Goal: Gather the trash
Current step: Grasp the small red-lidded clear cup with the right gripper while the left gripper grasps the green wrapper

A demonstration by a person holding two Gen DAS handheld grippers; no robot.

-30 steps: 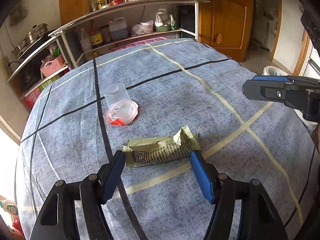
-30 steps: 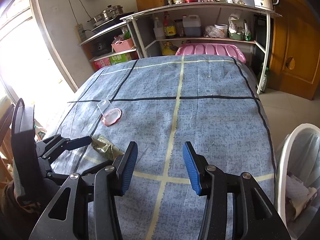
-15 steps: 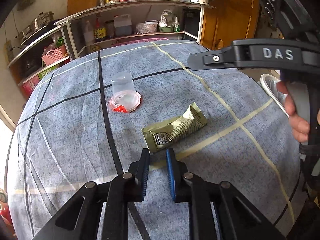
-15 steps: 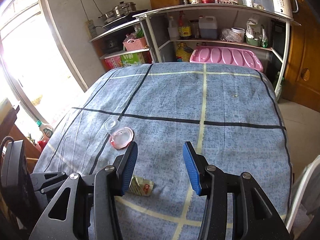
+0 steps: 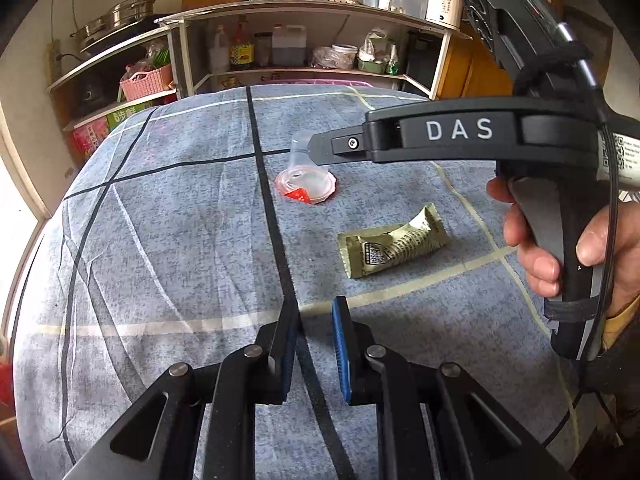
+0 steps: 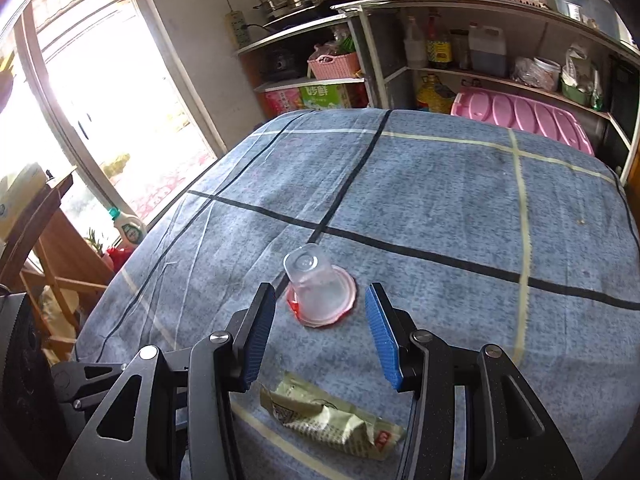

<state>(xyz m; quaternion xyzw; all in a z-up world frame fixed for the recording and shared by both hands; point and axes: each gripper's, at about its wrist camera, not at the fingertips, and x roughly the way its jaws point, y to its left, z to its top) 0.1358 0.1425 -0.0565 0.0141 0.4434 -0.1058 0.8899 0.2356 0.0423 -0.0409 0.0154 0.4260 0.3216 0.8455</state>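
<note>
An upturned clear plastic cup with a red-rimmed lid (image 6: 320, 298) lies on the blue checked tablecloth (image 6: 460, 208); it also shows in the left wrist view (image 5: 307, 184). A crumpled olive-green wrapper (image 5: 394, 246) lies nearer, seen in the right wrist view (image 6: 332, 426) under the gripper. My right gripper (image 6: 320, 334) is open and empty, hovering just short of the cup, above the wrapper; its side shows in the left wrist view (image 5: 460, 136). My left gripper (image 5: 316, 350) is nearly shut on nothing, held back from the wrapper.
Metal shelves (image 6: 460, 40) with bottles, pots and a pink basket stand behind the table. A pink tray (image 6: 520, 116) leans at the far edge. A bright window (image 6: 100, 92) and wooden furniture (image 6: 52, 248) are at the left.
My left gripper closed from wide open to nearly shut and drew back from the wrapper without it. My right gripper swung left across the table to hover over the wrapper, near the cup.
</note>
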